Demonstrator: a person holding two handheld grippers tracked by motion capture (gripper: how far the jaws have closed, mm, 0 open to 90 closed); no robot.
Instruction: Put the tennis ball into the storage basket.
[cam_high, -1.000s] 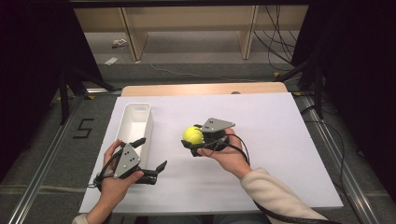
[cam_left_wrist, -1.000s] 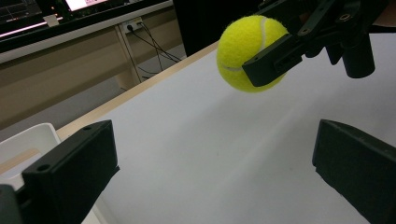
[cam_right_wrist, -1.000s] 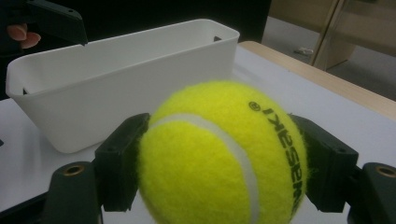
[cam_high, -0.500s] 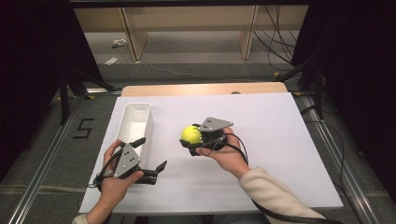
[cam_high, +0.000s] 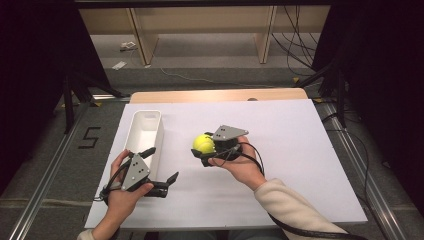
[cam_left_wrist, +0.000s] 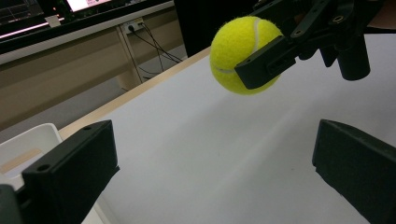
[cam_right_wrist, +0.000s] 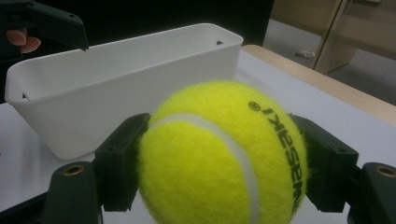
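Change since earlier frame: none discernible; both grippers stayed put. Surface: white table (cam_high: 310, 165), wooden far edge, grey floor beyond. Tennis ball (cam_high: 203, 143): yellow, fuzzy, white seam, clamped above table by right gripper (cam_high: 207, 150), beside white bin (cam_high: 145, 131). Left gripper (cam_high: 161, 167): jaws wide, empty.

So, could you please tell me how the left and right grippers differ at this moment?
The right gripper is shut on the tennis ball, held above the table; the left gripper is open and holds nothing. The right gripper is near the table's middle; the left is beside the white bin. Both have black jaws and a grey plate.
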